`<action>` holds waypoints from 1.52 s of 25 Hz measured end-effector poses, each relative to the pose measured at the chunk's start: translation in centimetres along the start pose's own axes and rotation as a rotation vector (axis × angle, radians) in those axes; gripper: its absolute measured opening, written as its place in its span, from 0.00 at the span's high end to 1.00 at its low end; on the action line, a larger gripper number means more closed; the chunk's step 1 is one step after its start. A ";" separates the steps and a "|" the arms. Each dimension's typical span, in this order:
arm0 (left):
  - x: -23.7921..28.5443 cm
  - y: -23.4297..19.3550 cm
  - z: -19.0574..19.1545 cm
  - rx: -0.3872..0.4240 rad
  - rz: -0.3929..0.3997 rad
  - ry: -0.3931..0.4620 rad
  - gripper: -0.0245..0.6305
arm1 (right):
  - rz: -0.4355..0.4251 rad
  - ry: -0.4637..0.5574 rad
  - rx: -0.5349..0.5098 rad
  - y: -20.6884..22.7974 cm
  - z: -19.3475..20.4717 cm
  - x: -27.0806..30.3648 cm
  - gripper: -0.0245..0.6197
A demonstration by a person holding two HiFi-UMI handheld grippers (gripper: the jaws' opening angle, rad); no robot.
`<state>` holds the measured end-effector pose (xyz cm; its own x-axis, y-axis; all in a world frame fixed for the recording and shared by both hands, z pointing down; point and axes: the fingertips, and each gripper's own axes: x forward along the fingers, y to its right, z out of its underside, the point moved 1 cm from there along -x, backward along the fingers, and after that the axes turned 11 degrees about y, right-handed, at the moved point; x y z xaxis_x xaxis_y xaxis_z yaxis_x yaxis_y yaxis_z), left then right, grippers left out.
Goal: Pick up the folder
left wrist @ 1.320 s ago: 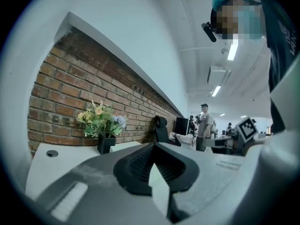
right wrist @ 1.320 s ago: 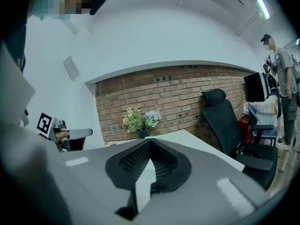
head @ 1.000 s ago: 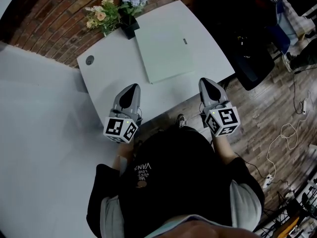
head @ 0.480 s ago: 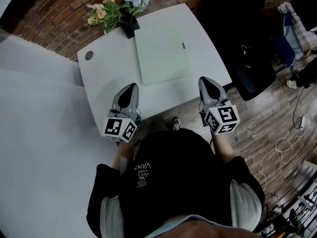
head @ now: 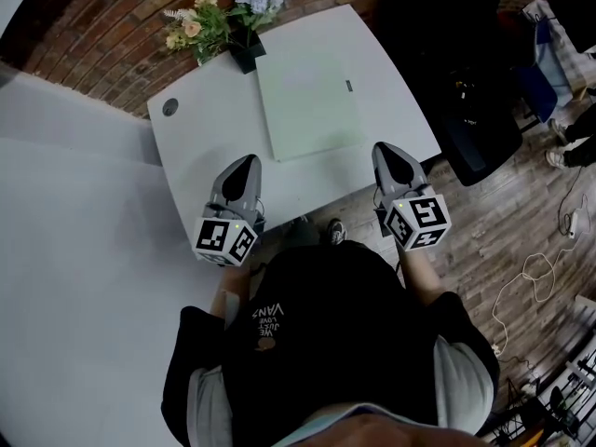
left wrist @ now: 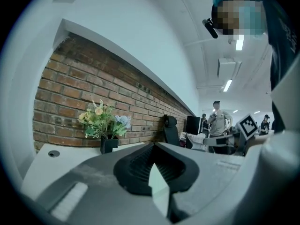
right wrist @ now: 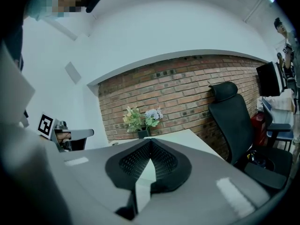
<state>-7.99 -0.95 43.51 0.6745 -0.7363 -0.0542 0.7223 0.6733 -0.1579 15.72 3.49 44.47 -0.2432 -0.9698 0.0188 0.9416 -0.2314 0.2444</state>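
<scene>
Nothing of the task is done yet: the folder [head: 309, 101] lies flat on the table [head: 200, 147], near the flowers [head: 216, 24], untouched. The left gripper [head: 246, 164] and right gripper [head: 386, 149] hang at the table's near edge, short of the folder, each with jaws pressed together on nothing. Reaching, gripping and lifting all remain. Only the head view shows the folder whole; the gripper views look low across the table and add the meeting jaws, a brick wall [right wrist: 187, 78] and a chair [right wrist: 229, 111].
</scene>
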 end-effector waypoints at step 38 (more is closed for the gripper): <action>5.6 -8.7 0.5 -0.058 0.120 -0.057 0.96 | 0.158 0.004 -0.018 -0.9 0.0 8.1 0.96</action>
<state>-10.44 -10.92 45.05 0.7641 -0.6448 -0.0203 0.6271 0.7498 -0.2108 12.93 -4.20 44.41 -0.0904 -0.9946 0.0517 0.9722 -0.0769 0.2211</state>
